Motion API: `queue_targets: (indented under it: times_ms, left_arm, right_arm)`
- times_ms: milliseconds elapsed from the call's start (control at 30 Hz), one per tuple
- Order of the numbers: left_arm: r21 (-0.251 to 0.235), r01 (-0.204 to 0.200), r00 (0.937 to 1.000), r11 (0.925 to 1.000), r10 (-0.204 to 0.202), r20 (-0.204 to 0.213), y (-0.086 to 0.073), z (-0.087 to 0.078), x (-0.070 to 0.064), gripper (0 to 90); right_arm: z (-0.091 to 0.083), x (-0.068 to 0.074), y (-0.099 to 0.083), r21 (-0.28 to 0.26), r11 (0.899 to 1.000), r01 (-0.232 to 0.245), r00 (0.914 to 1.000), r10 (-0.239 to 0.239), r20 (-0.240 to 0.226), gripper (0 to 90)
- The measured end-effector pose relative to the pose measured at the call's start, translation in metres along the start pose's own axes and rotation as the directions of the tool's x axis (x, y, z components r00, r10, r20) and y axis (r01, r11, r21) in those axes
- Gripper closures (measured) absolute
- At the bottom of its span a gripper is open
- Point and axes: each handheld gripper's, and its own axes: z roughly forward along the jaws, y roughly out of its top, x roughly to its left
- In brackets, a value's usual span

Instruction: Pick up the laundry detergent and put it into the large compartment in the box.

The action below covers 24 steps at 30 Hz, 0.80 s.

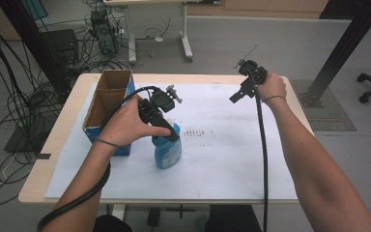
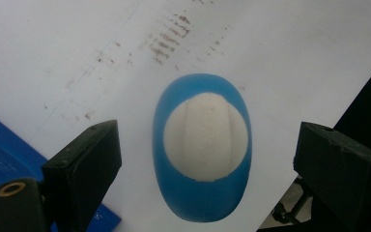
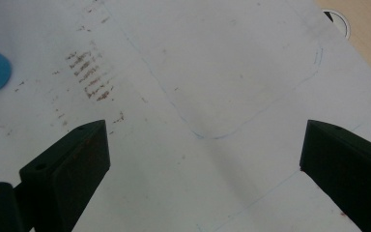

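A blue plastic bottle with a white cap [image 1: 168, 150] stands upright on the white paper sheet [image 1: 222, 159], long axis vertical, cap pointing up, just beside an open cardboard box [image 1: 107, 99]. The left gripper [image 1: 166, 126] hovers directly above it, jaws spread wide and apart from the cap. The right gripper [image 1: 237, 94], also spread, is held over bare paper well to the right.

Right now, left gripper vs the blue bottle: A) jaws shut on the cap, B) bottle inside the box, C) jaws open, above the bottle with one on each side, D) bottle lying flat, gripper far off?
C: in the left gripper view the left gripper has both jaws spread wide with a clear gap to the upright bottle seen from above, white cap untouched.
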Motion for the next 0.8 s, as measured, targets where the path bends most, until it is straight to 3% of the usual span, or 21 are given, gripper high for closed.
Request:
queue_targets:
  times_ms: [800]
  left_arm:
    - [0.028,0.008,1.0000,0.9996,-0.008,-0.003,-0.002,0.019,-0.001,10.2]
  right_arm:
    - [-0.001,-0.002,-0.002,-0.004,1.000,-0.003,1.0000,0.003,-0.003,3.5]
